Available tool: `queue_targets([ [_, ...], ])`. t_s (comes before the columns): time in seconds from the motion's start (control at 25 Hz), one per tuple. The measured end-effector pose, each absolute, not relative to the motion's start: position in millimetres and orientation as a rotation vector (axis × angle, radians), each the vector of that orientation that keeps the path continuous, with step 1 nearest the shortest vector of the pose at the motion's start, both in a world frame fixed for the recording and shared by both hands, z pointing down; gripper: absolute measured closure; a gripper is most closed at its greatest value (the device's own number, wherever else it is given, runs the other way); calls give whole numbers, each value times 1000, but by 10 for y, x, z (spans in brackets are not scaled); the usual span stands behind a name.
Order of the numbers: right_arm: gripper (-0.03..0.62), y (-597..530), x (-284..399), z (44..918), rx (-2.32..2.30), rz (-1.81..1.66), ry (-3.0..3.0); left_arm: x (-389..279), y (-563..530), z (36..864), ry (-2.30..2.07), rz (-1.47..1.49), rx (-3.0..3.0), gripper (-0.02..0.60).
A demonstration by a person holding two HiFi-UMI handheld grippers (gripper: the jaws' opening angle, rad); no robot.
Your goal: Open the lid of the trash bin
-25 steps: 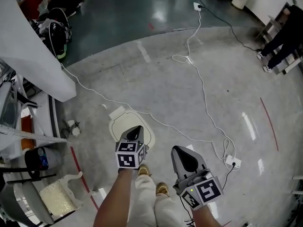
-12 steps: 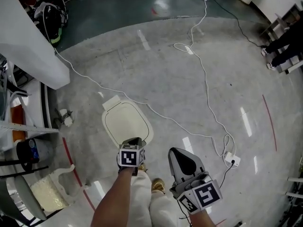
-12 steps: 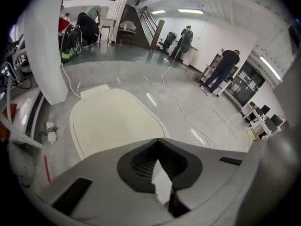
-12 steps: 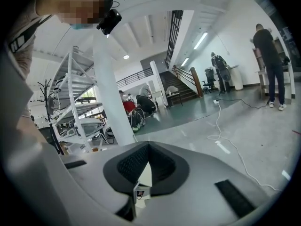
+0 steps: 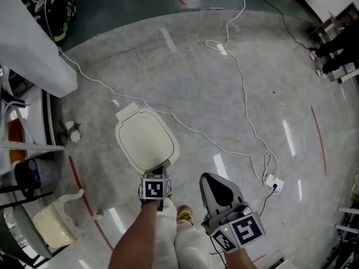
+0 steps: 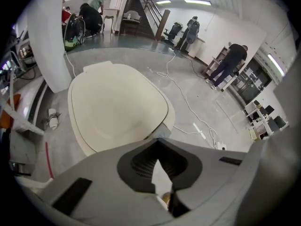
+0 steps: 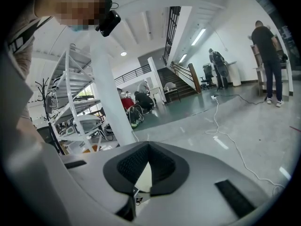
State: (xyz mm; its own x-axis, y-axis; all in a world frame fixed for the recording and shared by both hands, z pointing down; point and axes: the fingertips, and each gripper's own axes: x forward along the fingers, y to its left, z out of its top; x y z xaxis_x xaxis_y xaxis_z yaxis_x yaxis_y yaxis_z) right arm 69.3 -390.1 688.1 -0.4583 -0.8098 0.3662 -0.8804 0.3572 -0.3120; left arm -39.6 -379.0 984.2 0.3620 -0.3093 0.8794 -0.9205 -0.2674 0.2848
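The trash bin's cream lid lies shut on the bin, on the grey floor in the head view. It fills the middle of the left gripper view, where the lid shows whole. My left gripper points at the lid's near rim, its tips just short of it or touching; I cannot tell which. The left gripper has its jaws together with nothing between them. My right gripper hangs to the right of the bin, away from it. The right gripper is shut too and holds nothing.
A white cable snakes over the floor to a power strip. A white pillar and a shelf rack stand left of the bin. A red floor line runs near it. The person's shoes are below the grippers.
The left gripper, earlier over the lid's near half, now sits at its near rim, so the whole lid shows. The right gripper has hardly moved.
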Motion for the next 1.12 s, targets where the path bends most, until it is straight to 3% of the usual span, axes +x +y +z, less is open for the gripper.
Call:
queue_targets([
  [1.12, 559, -3757, 660, 7034, 1527, 749, -2442, -401, -3774, 9848, -1164, 895, 1808, 574],
])
